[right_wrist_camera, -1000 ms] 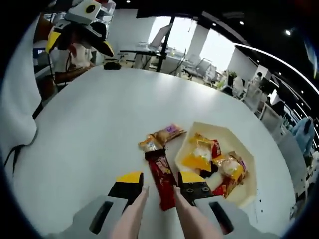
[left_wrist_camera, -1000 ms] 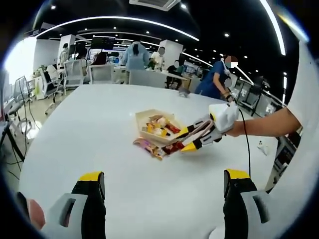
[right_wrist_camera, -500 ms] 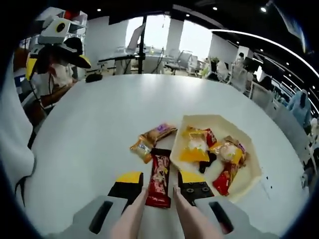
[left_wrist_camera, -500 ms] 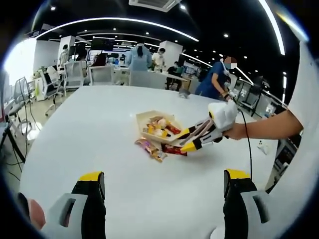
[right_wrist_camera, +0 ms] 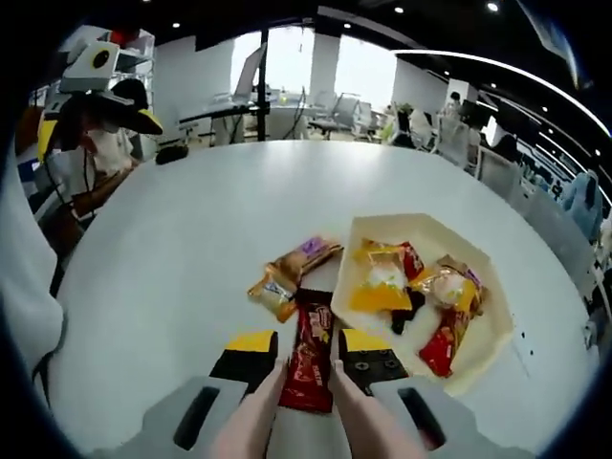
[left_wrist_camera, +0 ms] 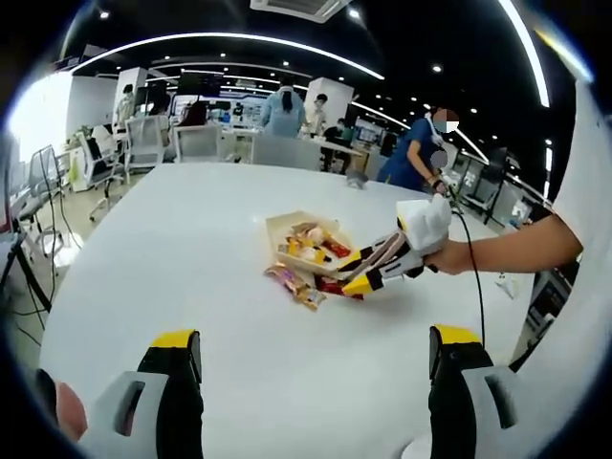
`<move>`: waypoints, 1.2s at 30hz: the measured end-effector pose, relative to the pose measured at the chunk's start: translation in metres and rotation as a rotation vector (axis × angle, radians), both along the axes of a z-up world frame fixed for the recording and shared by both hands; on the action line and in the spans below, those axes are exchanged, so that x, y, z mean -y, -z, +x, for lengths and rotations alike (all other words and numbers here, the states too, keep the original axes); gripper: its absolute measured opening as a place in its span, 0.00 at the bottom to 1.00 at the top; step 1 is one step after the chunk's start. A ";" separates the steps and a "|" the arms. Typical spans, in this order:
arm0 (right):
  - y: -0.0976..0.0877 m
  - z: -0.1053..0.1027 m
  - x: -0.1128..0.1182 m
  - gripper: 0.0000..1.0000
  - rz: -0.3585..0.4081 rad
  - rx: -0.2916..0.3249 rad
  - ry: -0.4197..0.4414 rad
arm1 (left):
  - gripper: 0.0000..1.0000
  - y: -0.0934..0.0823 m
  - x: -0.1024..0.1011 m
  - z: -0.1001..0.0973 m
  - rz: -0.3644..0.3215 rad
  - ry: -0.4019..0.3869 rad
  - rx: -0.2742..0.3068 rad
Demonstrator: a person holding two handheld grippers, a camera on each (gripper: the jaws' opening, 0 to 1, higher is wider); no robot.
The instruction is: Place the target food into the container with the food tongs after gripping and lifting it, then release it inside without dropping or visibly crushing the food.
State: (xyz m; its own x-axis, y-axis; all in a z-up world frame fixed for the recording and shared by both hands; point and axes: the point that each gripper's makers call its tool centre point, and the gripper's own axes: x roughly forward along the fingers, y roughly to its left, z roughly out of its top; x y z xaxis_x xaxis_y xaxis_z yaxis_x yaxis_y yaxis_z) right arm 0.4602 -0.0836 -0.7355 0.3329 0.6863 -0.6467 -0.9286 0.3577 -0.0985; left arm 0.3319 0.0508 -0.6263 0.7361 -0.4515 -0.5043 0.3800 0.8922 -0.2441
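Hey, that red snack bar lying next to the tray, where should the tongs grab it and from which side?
Grip the red bar across its narrow width near the middle, one tong tip on each long edge. It lies flat on the table pointing away from the right tongs, which already straddle its near end, so come from that end, probably squeezing lightly. The tray sits on the right.

Bright, even light from ceiling strips [left_wrist_camera: 229, 40] and windows [right_wrist_camera: 368, 75] — sharp centre, edges strongly fisheye-bent, shadows faint.
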 end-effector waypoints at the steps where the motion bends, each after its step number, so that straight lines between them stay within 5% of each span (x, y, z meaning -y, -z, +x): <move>1: -0.001 0.001 0.001 0.23 0.003 0.004 0.007 | 0.99 -0.001 -0.001 0.000 0.000 -0.001 0.001; 18: -0.016 -0.013 0.014 0.21 -0.012 -0.046 0.112 | 0.99 -0.014 0.006 -0.004 0.000 0.021 0.036; 25: -0.049 -0.027 0.035 0.21 0.102 -0.063 0.223 | 0.99 -0.021 0.019 -0.015 0.008 0.071 0.062; 30: -0.075 -0.041 0.055 0.21 0.139 -0.014 0.277 | 1.00 -0.020 0.030 -0.023 0.081 0.135 0.085; 36: -0.103 -0.064 0.080 0.22 0.195 0.018 0.361 | 1.00 -0.023 0.045 -0.029 0.083 0.179 0.099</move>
